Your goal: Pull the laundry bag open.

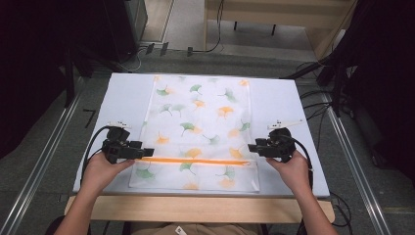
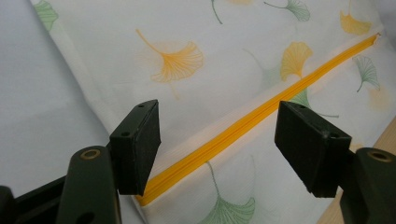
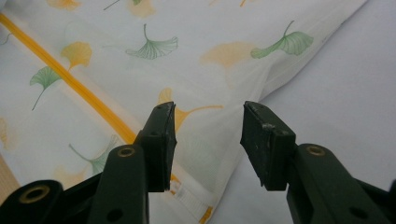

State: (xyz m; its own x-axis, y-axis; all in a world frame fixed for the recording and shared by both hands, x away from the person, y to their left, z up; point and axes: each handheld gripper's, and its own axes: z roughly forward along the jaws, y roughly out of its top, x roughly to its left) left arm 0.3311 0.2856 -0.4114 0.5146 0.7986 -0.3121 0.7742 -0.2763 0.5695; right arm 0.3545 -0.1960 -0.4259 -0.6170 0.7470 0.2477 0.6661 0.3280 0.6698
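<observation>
Spread flat on a white table cover [image 1: 122, 98], long way from 12 to 6 o'clock in the high view: a white cloth bag [image 1: 200, 127] printed with green and orange fan-shaped leaves. Crossed near its 6 o'clock end by an orange zipper [image 1: 195, 161], running from 9 to 3 o'clock.

At 9 o'clock of the bag, held in a hand: the left gripper [image 1: 147, 152], tips at the zipper's left end. Jaws wide apart in the left gripper view, released, nothing clamped; the zipper [image 2: 261, 114] passing under the gap from 7 toward 1 o'clock, the bag [image 2: 201, 60] beneath, the pads clear of the cloth.

At 3 o'clock of the bag, in the other hand: the right gripper [image 1: 252, 147], tips at the zipper's right end. Jaws parted in the right gripper view, clamping nothing; the bag's edge and side seam [image 3: 210, 154] lying under the gap, the zipper [image 3: 70, 81] off toward 10 o'clock.

Around: a bare wooden table edge [image 1: 195, 208] at 6 o'clock, metal rails [image 1: 44, 161] on the floor at 8 and 4 o'clock, cables [image 1: 318, 105] at 2 o'clock, dark stands at 10 and 2 o'clock. Nothing lying on the bag between the grippers.
</observation>
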